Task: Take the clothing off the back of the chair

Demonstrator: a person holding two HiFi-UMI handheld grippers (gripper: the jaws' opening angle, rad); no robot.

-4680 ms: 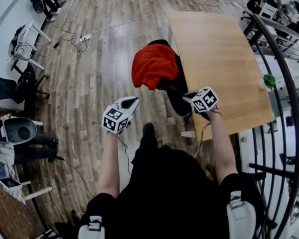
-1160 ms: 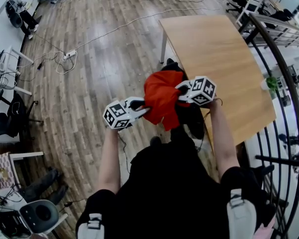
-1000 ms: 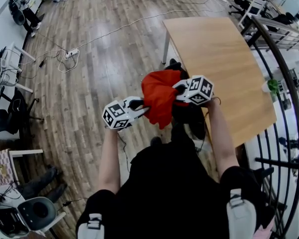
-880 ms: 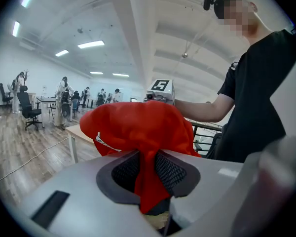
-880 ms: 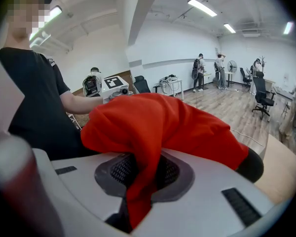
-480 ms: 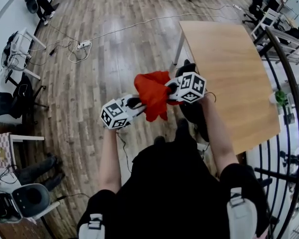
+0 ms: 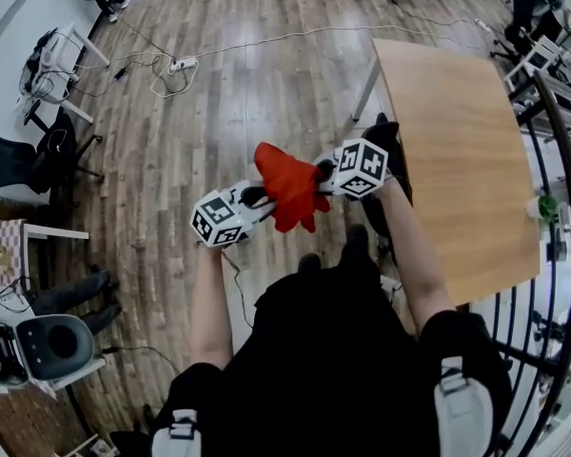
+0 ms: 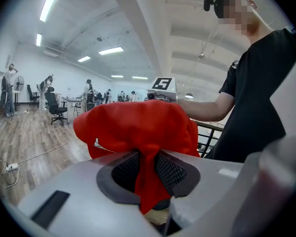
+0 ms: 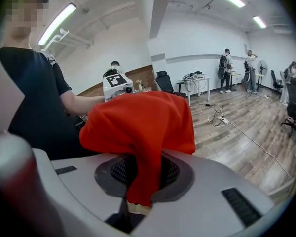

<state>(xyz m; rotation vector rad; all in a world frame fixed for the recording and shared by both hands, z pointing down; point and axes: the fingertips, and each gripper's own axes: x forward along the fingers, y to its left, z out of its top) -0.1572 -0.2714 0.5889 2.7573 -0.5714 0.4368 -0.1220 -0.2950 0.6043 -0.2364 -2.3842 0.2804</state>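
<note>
The red garment (image 7: 290, 187) hangs bunched in the air between both grippers, away from the black chair (image 7: 388, 155) by the table. My left gripper (image 7: 252, 198) is shut on one fold of the red garment (image 8: 138, 132), which fills the space between its dark pads. My right gripper (image 7: 322, 173) is shut on another fold of the red garment (image 9: 143, 127). The chair's back shows no cloth on it; most of the chair is hidden behind my right arm.
A wooden table (image 7: 462, 150) stands at the right, with a black railing (image 7: 552, 208) beyond it. A white cable and power strip (image 7: 181, 65) lie on the wood floor. Chairs and small desks (image 7: 48, 74) line the left wall. Several people stand far off.
Both grippers carried the red garment leftward, away from the chair and table. The cloth stays bunched between them.
</note>
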